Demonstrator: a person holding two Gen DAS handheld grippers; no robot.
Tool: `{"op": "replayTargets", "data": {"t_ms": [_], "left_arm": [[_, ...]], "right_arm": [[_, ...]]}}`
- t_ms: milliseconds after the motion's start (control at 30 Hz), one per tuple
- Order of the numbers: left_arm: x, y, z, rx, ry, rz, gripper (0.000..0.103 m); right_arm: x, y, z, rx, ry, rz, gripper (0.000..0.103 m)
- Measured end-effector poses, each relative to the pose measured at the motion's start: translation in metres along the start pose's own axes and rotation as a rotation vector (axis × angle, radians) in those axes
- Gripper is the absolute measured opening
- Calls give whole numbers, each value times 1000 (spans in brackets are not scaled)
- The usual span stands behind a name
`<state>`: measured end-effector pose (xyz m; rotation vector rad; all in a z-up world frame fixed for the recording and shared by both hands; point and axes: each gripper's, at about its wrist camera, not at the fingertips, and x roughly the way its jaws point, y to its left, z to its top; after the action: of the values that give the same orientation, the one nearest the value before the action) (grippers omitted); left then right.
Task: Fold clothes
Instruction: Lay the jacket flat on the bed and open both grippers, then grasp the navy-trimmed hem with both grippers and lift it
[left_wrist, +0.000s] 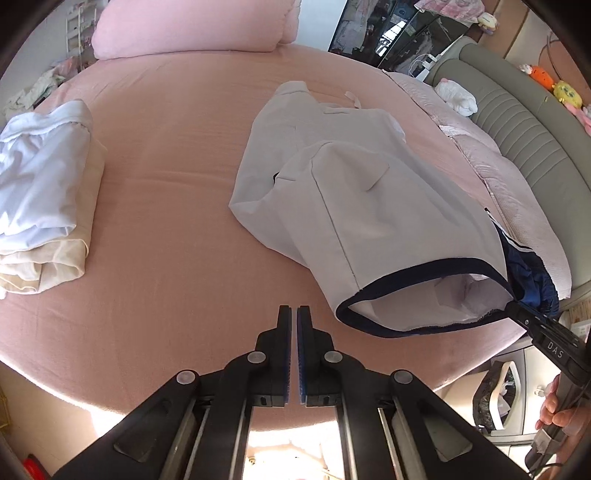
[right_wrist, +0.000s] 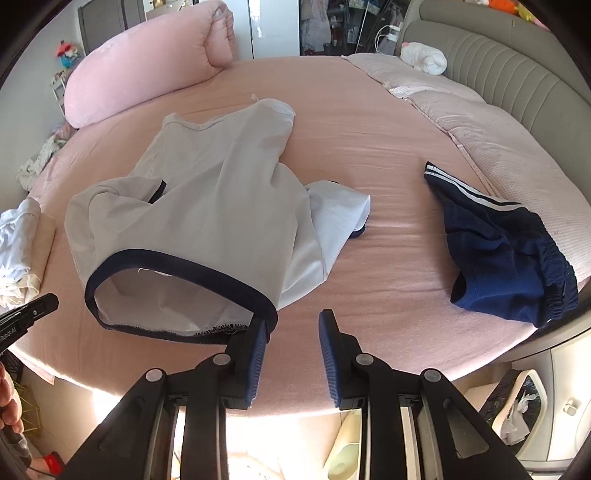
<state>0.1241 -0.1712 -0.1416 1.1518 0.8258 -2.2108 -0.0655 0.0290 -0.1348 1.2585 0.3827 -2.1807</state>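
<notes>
Count: 1 grey garment (right_wrist: 207, 199), 1 navy shorts (right_wrist: 506, 254), 1 folded stack (left_wrist: 44, 199), 1 pink pillow (right_wrist: 147, 70), 2 grippers.

A pale grey shirt (right_wrist: 207, 192) with navy trim lies on a pink sheet (right_wrist: 369, 147). The shorts (right_wrist: 506, 251) are navy with white stripes; the pillow (right_wrist: 147, 62) is pink.

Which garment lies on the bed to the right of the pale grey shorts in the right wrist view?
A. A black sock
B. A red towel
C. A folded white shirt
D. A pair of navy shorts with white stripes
D: the navy shorts with white side stripes lie apart from the grey shorts on the pink sheet, towards the headboard side.
</notes>
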Motion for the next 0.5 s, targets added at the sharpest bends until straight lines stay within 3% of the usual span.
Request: {"op": "replayTargets", "data": {"t_ms": [100, 167, 233, 267, 367, 500], "left_arm": [[-1, 3, 0, -37, -34, -62, 9], [-2, 2, 1, -56, -60, -103, 26], [3, -13, 4, -48, -97, -141, 69], [5, -20, 5, -38, -112, -151, 75], [13, -37, 4, 16, -114, -139, 76], [36, -57, -1, 144, -97, -29, 76]], "right_arm": [[-4, 7, -4, -37, -31, -4, 48], [-7, 13, -6, -69, -57, -12, 55], [-8, 16, -6, -70, -68, 1, 62], [-8, 18, -6, -71, -74, 8, 65], [-6, 21, -6, -72, -71, 8, 65], [5, 26, -8, -103, -36, -16, 66]]}}
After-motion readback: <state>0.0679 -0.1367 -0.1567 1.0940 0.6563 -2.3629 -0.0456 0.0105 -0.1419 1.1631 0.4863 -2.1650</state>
